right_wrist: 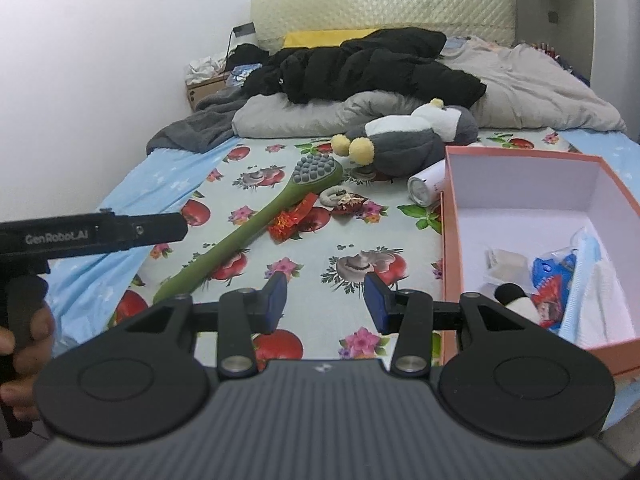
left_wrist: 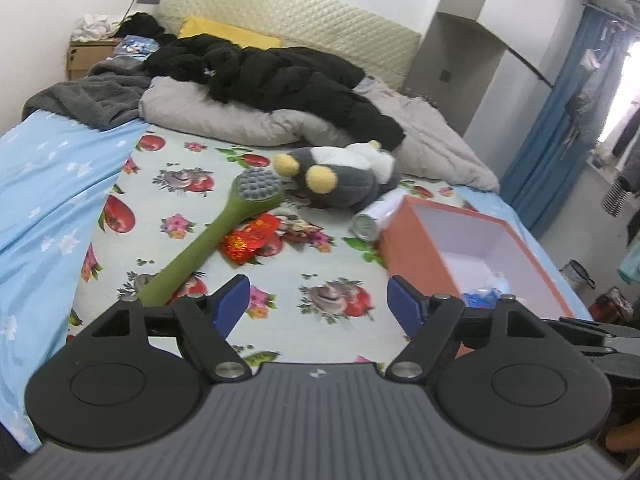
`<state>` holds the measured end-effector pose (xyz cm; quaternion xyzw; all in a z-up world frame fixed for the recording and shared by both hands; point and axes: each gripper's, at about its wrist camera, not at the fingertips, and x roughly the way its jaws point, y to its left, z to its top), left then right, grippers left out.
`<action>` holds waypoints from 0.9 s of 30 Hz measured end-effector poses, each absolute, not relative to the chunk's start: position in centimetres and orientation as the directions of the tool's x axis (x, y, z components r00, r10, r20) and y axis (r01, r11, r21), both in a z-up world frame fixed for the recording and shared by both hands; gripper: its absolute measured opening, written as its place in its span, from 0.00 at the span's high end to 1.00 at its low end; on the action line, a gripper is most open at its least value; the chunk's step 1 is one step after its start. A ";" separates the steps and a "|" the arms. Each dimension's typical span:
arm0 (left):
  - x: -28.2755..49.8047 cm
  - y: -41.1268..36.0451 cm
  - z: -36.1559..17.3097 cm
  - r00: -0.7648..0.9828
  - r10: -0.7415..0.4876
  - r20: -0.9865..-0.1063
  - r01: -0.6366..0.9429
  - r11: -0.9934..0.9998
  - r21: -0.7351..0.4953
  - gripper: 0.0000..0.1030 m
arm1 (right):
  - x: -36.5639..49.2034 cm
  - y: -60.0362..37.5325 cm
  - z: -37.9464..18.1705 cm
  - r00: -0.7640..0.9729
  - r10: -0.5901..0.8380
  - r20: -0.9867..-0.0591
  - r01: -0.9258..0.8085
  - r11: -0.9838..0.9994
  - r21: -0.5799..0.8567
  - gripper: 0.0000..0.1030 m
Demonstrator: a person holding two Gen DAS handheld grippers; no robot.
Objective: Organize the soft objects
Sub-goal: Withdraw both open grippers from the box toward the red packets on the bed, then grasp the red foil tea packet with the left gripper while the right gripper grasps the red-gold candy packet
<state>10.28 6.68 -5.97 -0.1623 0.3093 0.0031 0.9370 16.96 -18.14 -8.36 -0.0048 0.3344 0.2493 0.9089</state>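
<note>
Plush penguin (right_wrist: 416, 136), grey and white with yellow feet, is lying on its side at the far end of the flowered sheet (left_wrist: 320, 264), just in front of the grey pillow (left_wrist: 224, 116) and the black jacket (left_wrist: 280, 76). I am holding my left gripper (left_wrist: 319, 303) with its blue pads wide apart over bare sheet, nothing between them. My right gripper (right_wrist: 326, 300) is standing part open, also gripping nothing. A green long-handled massager (right_wrist: 256, 224) is running diagonally from near left to the penguin's feet, lying across a red packet (right_wrist: 290, 220). A white can (right_wrist: 426, 188) is lying on its side against the far left corner of the pink box (right_wrist: 450, 240), which is sitting at the right with small items already inside. Open sheet is lying between the massager and the box wall, giving me room. In the right wrist view the left tool's side is reading "GenRobot.AI" (right_wrist: 56, 237).
</note>
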 end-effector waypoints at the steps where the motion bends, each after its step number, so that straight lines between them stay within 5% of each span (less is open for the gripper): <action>1: 10.9 7.0 -6.5 0.806 -0.090 -0.585 -0.112 0.948 -0.299 0.23 | 17.6 -17.9 -8.7 0.646 0.451 -0.615 -0.456 0.875 0.163 0.56; 27: 28.0 10.2 -19.4 0.741 -0.039 -0.670 -0.084 0.985 -0.151 0.24 | 34.9 -11.1 -16.4 0.592 0.437 -0.677 -0.352 0.896 0.271 0.56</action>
